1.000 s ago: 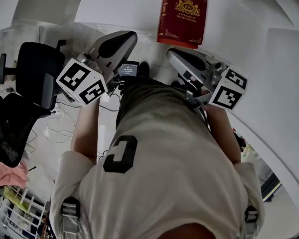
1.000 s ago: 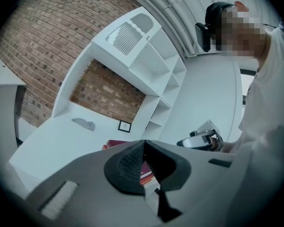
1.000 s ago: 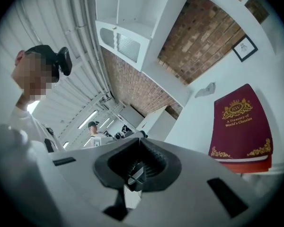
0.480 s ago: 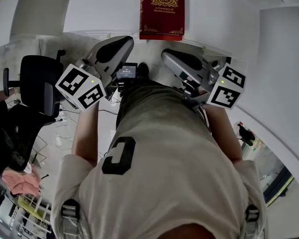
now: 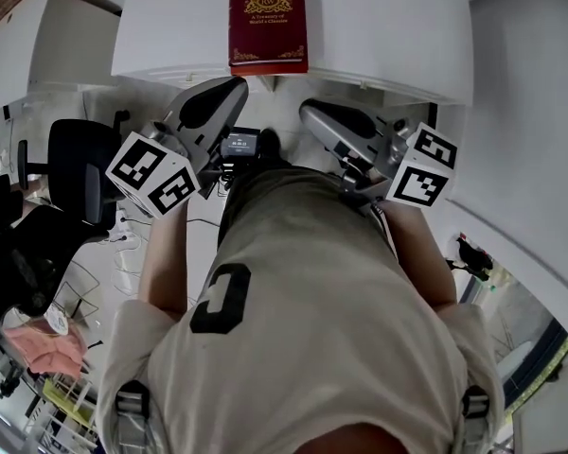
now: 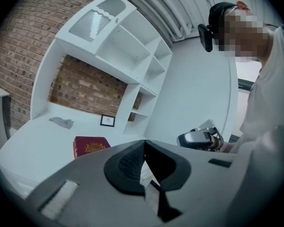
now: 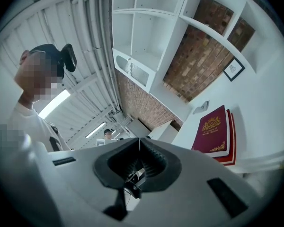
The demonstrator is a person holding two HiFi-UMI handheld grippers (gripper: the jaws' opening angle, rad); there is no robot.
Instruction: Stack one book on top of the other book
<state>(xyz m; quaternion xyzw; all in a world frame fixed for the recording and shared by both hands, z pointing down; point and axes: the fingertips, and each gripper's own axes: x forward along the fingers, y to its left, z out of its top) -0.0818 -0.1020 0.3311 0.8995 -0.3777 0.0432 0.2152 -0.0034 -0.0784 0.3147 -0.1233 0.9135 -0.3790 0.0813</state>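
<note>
A dark red book (image 5: pixel 268 22) with gold print lies near the front edge of the white table (image 5: pixel 379 36). In the right gripper view it (image 7: pixel 212 129) rests on top of a second red book (image 7: pixel 232 138), edges roughly aligned. The left gripper view shows the top book (image 6: pixel 91 146) from the other side. My left gripper (image 5: pixel 235 83) and right gripper (image 5: pixel 308 112) hang below the table edge, close to the person's torso and apart from the books. Both are shut with nothing between the jaws (image 6: pixel 144 142) (image 7: pixel 139 140).
A white shelving unit (image 6: pixel 132 56) on a brick wall stands behind the table, with a small framed picture (image 6: pixel 107 121) and a grey scrap (image 6: pixel 61 122) on the tabletop. A black office chair (image 5: pixel 71 154) and cables are on the floor at the left.
In the head view the table and the books have drifted left and up. Both grippers stay shut in front of the torso, a little farther from the table edge.
</note>
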